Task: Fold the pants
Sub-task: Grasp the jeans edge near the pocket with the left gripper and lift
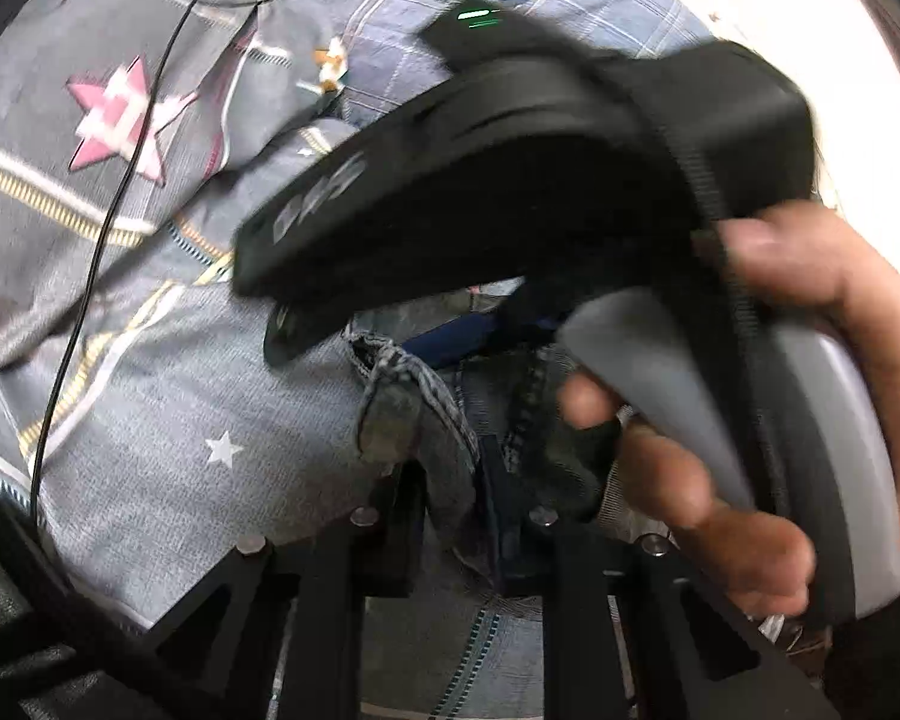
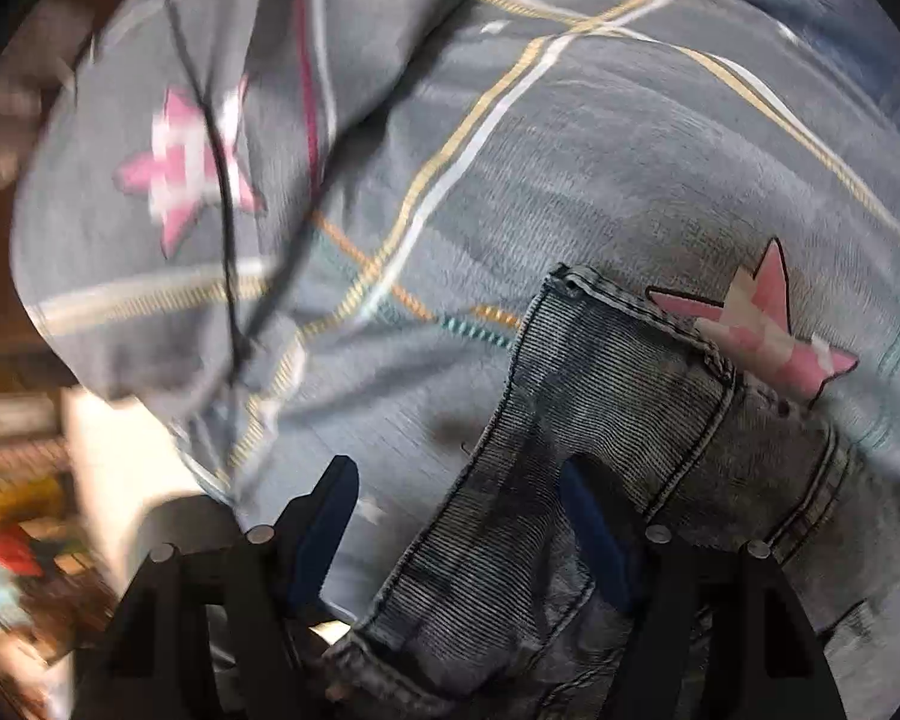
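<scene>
The bed cover (image 2: 600, 138), grey with yellow and white lines, fills both views; three pink stars show on it, two in the right wrist view and one in the left, and a black cable (image 1: 99, 252) crosses it. One pair of grey denim pants (image 2: 576, 420) lies on it. The right tongs (image 2: 468, 516) point steeply down over the waistband, jaws spread apart with denim between them, not pressed. A hand (image 1: 768, 420) grips their grey handle. The left tongs (image 1: 450, 510) angle down, clenched on a bunched fold of the pants.
</scene>
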A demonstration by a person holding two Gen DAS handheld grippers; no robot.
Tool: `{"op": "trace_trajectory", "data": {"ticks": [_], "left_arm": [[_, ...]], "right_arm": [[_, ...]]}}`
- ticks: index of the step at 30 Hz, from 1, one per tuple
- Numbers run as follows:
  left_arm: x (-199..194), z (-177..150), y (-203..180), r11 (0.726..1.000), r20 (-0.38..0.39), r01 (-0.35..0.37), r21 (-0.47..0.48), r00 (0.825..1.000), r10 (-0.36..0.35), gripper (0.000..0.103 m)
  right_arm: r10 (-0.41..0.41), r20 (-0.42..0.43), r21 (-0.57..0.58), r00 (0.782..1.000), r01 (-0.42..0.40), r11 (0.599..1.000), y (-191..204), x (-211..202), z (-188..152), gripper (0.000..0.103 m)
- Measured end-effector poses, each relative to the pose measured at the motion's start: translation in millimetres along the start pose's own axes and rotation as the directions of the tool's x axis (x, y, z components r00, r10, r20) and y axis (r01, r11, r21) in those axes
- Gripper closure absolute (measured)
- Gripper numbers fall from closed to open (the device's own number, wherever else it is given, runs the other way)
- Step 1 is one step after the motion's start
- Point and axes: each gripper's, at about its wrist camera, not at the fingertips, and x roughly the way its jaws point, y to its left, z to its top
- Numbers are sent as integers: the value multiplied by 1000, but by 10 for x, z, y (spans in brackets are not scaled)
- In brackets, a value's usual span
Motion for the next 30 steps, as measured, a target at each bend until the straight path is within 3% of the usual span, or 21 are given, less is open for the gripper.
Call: {"op": "trace_trajectory", "data": {"ticks": [1,3,5,7,11,14,18,22,30], "left_arm": [[18,-9,14,1000,-13,-4,-2,1000,4,87],[38,-8,30,1000,-23,-3,-12,1000,3,88],[126,37,-17,1000,-22,2,-11,1000,-2,88],[113,27,-45,1000,-17,10,2,1000,-10,88],[-4,-6,-131,999,24,35,40,999,-36,88],[-175,-42,-285,992,87,74,98,993,-83,88],[-393,-58,-608,974,132,96,204,983,-124,88],[-589,-101,-1122,939,142,118,324,975,-171,88],[-461,-383,-2091,850,93,132,510,974,-207,88]], "right_arm": [[-16,-14,-23,1000,15,1000,21,31,2,32],[-58,-39,-55,998,56,997,42,104,-9,43],[-140,-42,-117,989,135,984,77,116,-34,66],[-154,-37,-113,987,149,982,23,92,-74,82],[-110,24,-97,994,111,989,-106,-24,-234,89],[8,163,-50,987,1,999,-242,-316,-460,91],[142,363,-10,921,-148,989,-494,-825,-850,91],[229,543,3,808,-274,962,-790,-1332,-1333,92],[273,757,46,594,-465,884,-1698,-1879,-2366,92]]}}
